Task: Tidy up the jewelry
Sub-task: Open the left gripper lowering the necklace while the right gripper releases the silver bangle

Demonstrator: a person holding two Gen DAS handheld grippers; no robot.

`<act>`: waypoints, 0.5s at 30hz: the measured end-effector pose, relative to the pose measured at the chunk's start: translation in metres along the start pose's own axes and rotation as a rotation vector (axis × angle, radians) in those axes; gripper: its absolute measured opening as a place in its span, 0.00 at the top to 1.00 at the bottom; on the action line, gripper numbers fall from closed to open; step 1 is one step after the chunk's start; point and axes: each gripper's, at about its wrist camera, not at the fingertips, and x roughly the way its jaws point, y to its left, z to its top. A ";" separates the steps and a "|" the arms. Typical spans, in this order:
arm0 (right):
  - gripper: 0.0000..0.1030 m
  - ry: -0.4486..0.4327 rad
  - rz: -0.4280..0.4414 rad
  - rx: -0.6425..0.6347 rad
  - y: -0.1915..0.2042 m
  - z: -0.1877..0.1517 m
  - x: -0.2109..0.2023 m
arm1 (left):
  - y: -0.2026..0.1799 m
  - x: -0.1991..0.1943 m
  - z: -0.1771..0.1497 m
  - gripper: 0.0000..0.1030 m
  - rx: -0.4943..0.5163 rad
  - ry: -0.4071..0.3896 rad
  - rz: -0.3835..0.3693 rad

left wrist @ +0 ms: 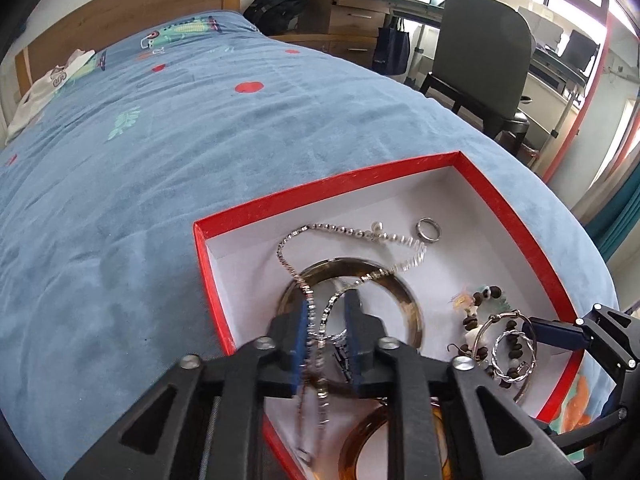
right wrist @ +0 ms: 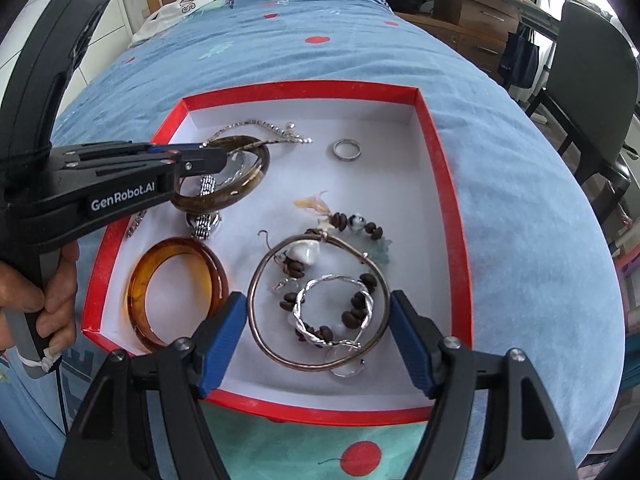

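- Left wrist view: left gripper (left wrist: 325, 322) hangs low inside the shallow red cardboard box with white lining (left wrist: 516, 216), which sits on the blue patterned bedspread (left wrist: 160, 168).
- Its blue-padded fingers are nearly closed, only a narrow gap, with strands of the silver beaded chain necklace (left wrist: 352, 232) running between them. Looks pinched, but blur means I cannot tell how firm the hold is.
- Rest of that chain trails away across the box floor and over the dark brown translucent bangle (left wrist: 400, 280); probably being drawn off the bangle to untangle it.
- Right wrist view: right gripper (right wrist: 316, 332) wide open, nothing between the pads, hovering at the near edge of the box.
- Its fingers straddle the large thin metal hoop bracelet (right wrist: 256, 312), inside which lie the twisted silver ring-shaped bangle (right wrist: 368, 300) and a brown seed-bead strand with a white shell (right wrist: 304, 252). My guess: lined up to take that cluster next.
- Amber orange resin bangle (right wrist: 140, 280) lies flat near the left wall, touching nothing held.
- Small plain silver ring (right wrist: 347, 149) sits alone toward the far side, well apart from the tangles.
- Silver link watch (right wrist: 206, 216) lies partly under the brown bangle.
- Everything already inside the box, but heaped and overlapping, so the sorting looks early.
- Risk: chain could snag on the bangle and drag it.
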 end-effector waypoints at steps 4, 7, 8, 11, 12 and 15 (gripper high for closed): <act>0.31 0.000 0.004 0.010 0.000 0.001 0.000 | -0.004 -0.005 0.001 0.58 0.015 -0.019 0.021; 0.31 -0.004 0.003 0.014 0.000 0.002 -0.002 | -0.004 -0.008 0.001 0.57 0.010 -0.028 0.026; 0.31 -0.005 0.003 0.014 -0.001 0.002 -0.003 | -0.003 -0.009 0.001 0.57 0.009 -0.030 0.026; 0.31 -0.013 0.002 0.016 -0.002 0.002 -0.006 | -0.003 -0.015 0.002 0.56 0.007 -0.040 0.028; 0.31 -0.018 0.000 0.016 -0.003 0.002 -0.007 | -0.003 -0.016 0.002 0.56 0.007 -0.044 0.030; 0.31 -0.030 0.003 0.021 -0.004 0.002 -0.011 | -0.005 -0.022 0.002 0.55 0.012 -0.056 0.030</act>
